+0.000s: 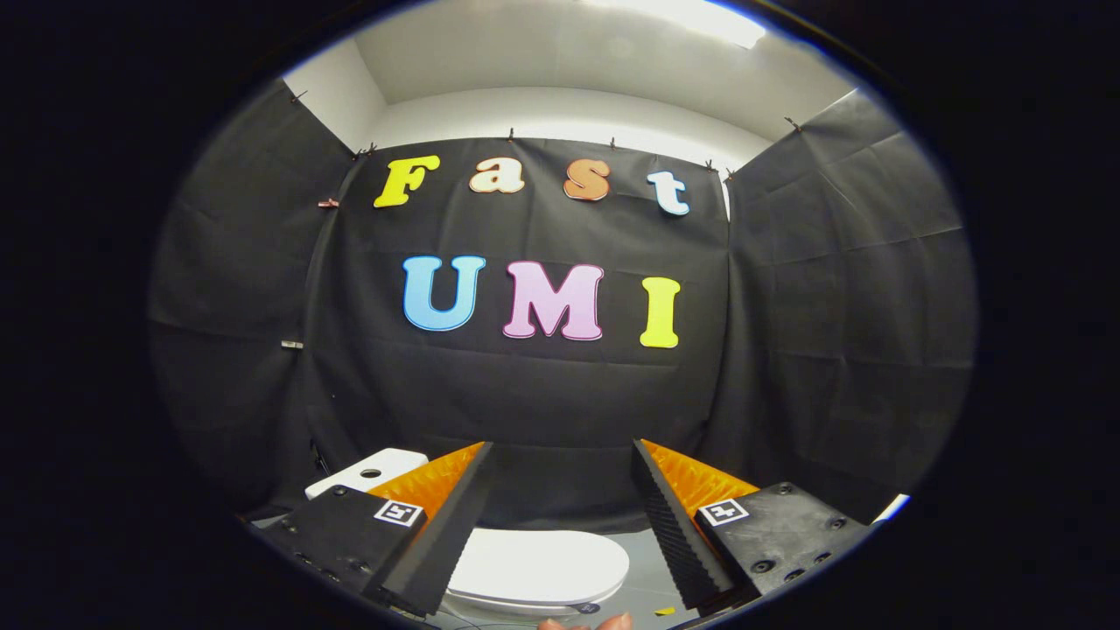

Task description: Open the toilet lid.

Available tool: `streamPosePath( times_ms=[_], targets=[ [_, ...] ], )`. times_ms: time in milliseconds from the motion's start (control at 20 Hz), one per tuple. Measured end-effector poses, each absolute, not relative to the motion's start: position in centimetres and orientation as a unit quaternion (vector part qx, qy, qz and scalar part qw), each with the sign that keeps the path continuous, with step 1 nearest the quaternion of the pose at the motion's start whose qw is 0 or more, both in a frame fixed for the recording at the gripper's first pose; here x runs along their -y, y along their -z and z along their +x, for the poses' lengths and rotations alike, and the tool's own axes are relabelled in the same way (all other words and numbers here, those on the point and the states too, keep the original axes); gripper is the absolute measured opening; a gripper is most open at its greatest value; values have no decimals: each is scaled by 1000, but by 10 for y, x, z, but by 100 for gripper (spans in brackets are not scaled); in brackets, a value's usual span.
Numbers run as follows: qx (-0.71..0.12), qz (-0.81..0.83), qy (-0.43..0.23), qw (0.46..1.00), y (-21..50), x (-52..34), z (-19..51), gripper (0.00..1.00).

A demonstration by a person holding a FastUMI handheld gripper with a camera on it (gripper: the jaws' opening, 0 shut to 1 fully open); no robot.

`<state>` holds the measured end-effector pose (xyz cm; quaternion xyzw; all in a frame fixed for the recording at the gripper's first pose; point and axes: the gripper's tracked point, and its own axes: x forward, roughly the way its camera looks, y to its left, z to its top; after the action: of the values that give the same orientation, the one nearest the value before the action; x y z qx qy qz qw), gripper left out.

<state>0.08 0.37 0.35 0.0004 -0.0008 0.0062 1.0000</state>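
Right now the tongs (560, 525) hang spread wide and gripping nothing, the closed white toilet lid (538, 567) lying low between their fingers, the tank (367, 472) off left, black cloth wall (560, 394) beyond.

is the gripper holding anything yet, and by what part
Nothing is held. The gripper has its jaws wide open in the air, with the closed toilet lid lying below and between them, untouched.
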Motion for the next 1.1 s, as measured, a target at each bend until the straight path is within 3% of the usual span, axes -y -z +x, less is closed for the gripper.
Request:
streamPosePath(
  times_ms=[650, 1100],
  targets=[
    [18, -13, -21, 1000, 3, -9, 4, 98],
    [4, 7, -1, 1000, 91, 0, 33, 98]
  ],
)
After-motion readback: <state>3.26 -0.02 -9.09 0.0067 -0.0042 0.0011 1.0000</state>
